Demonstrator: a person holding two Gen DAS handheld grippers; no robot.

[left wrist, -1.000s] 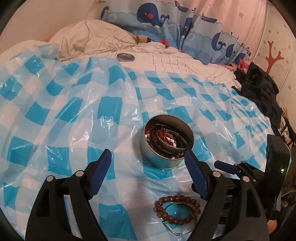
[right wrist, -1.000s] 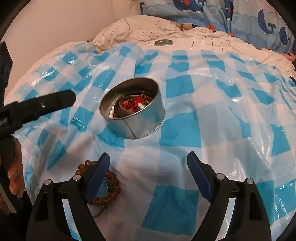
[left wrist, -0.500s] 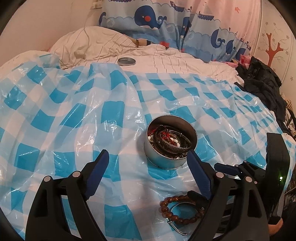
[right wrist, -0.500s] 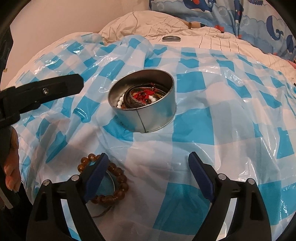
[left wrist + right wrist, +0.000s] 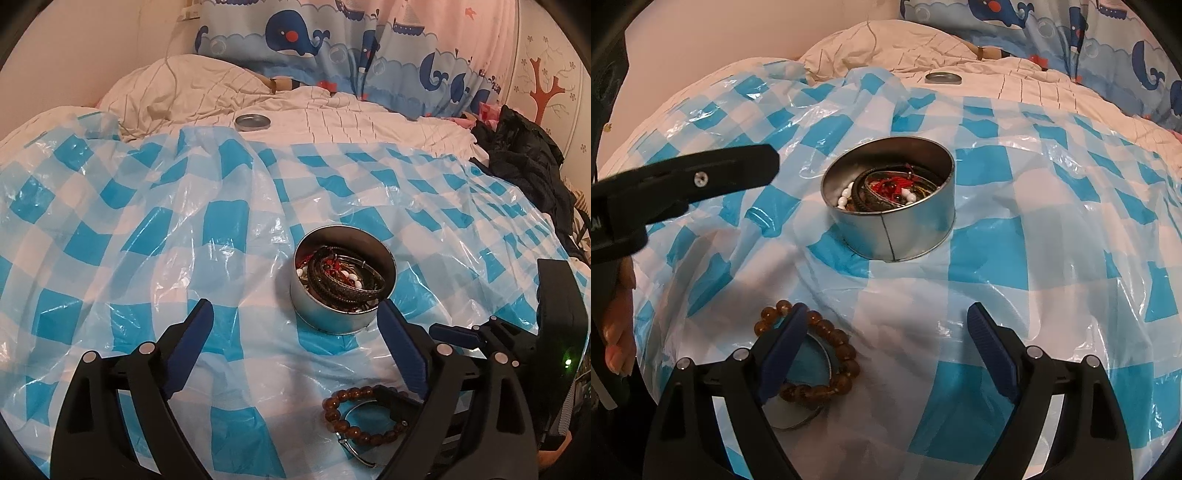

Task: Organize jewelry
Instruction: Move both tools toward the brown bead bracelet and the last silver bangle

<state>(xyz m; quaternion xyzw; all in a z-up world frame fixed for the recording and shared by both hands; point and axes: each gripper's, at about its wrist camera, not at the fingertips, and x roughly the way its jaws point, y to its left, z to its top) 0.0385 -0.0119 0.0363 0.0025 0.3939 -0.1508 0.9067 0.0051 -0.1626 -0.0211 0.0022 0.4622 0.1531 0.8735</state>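
Left wrist view, left tongs (image 5: 293, 345) opening, empty, right tongs (image 5: 886, 349) wide, empty, above beaded bracelet (image 5: 827, 354).

Blue-and-white checked plastic sheet (image 5: 229, 229) spread over the bed, wrinkled and glossy. Cream quilt (image 5: 369, 122) beyond its far edge. Whale-print curtain (image 5: 332, 44) behind the quilt. Dark clothing (image 5: 524, 162) heaped at right. Tree decal (image 5: 541, 92) on the wall.

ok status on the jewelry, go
Left gripper opening, empty; right gripper open, empty. Bead bracelet outside tin. Nothing in the way.
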